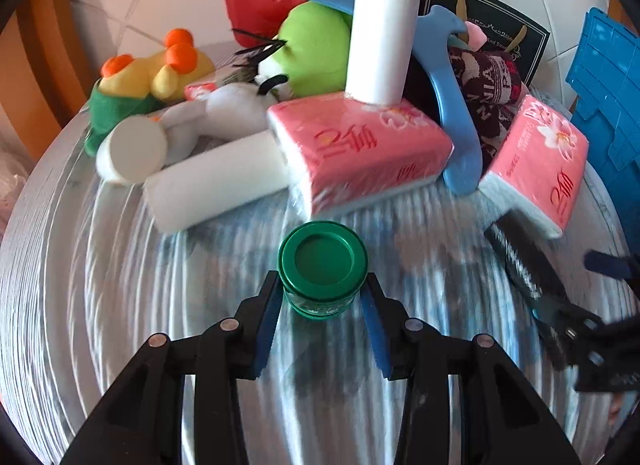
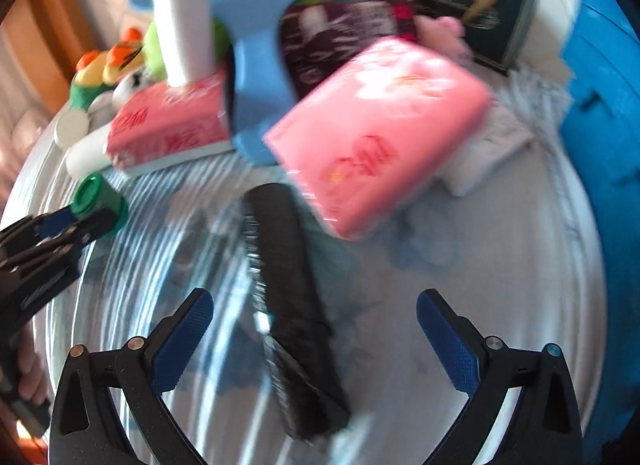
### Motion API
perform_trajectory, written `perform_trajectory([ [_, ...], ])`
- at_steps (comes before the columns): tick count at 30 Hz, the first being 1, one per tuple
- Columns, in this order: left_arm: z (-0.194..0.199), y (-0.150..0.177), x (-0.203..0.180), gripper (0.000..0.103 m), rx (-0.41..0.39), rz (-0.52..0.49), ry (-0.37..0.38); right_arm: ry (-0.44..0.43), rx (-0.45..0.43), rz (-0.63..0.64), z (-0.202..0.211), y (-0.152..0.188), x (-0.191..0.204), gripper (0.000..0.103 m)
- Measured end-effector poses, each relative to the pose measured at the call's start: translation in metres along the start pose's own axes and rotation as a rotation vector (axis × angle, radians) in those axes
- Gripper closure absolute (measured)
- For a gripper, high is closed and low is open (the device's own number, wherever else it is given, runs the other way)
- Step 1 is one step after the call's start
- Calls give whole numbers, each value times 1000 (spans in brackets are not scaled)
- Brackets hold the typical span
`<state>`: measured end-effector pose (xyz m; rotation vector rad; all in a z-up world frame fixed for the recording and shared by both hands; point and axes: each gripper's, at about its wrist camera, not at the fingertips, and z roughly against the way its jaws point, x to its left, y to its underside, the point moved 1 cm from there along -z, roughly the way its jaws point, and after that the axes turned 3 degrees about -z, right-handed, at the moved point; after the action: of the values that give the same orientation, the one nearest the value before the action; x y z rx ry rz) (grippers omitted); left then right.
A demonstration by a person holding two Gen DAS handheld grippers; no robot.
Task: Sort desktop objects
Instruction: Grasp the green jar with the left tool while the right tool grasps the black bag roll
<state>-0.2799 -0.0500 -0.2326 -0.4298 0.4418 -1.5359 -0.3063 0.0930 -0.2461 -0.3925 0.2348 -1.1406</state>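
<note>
My left claw is clamped on the small green jar, one blue pad on each side of its body; the jar stands upright on the desk, lid up, just in front of the pile. My right claw stands wide open with nothing between the pads pressed. The black comb lies straight ahead of it, between the two fingers, its long axis running away from me and nearly in line with the claw's pointing direction, so I judge the pads would close across its narrow width. This claw is plainly the nearer one to it.

Further out, a pink tissue pack leans just past the comb's far end. The blue crate stands at the right edge of the desk; I cannot see whether anything is in it.
</note>
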Motion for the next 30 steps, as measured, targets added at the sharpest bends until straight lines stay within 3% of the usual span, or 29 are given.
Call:
perform_trajectory([
  [2,8,9,4,64,6,8,-7,12,8,39,-8,-2,11,4],
  [4,16,16,7,64,9,11,-8,20,17,72,-16,-4,20,38],
  [5,20,19,8,64,6,11,-10,38,22,83,-19,-4,23,64],
  [9,39,18,10,64,-28,-4,-24,35,20,89,-12,-2,27,68],
  [14,77,17,0,64,-101,-34,-7,-11,-73,81,43,6,26,68],
  [21,149,19,-32,64,-246,-90,36,-40,-299,16,148,11,20,68],
  [30,250,-7,-105,63,-461,-185,100,-52,-572,-72,300,25,-34,68],
])
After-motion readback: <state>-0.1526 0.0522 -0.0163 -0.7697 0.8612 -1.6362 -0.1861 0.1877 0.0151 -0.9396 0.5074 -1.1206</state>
